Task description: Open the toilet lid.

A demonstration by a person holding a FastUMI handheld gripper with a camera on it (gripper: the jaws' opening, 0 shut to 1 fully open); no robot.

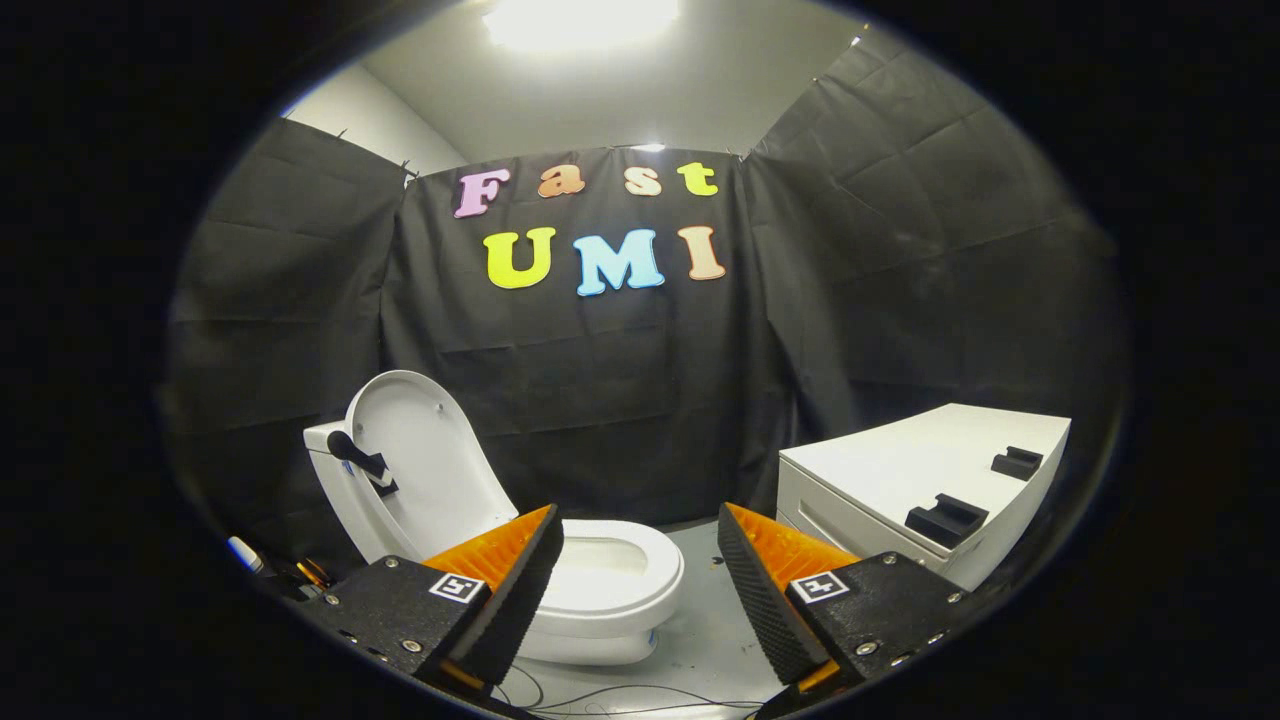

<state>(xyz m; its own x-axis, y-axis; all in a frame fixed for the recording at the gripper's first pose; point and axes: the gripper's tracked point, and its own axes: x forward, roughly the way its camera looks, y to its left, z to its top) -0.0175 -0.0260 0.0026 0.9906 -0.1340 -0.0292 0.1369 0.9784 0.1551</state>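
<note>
Tongs [640,560] spread, gripping nothing, toilet lid [425,460] upright beyond them, white cabinet [930,480] right, cables [620,695] on floor.

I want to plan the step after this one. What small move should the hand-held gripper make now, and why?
Probably just draw back a little: the toilet lid already stands raised over the bowl. The hand-held gripper is open, holds nothing and is apart from the lid, so no further lifting seems needed.

My left finger [510,585] hides the near part of the toilet seat [625,585]; small things [280,568] beside the toilet are unclear.
</note>
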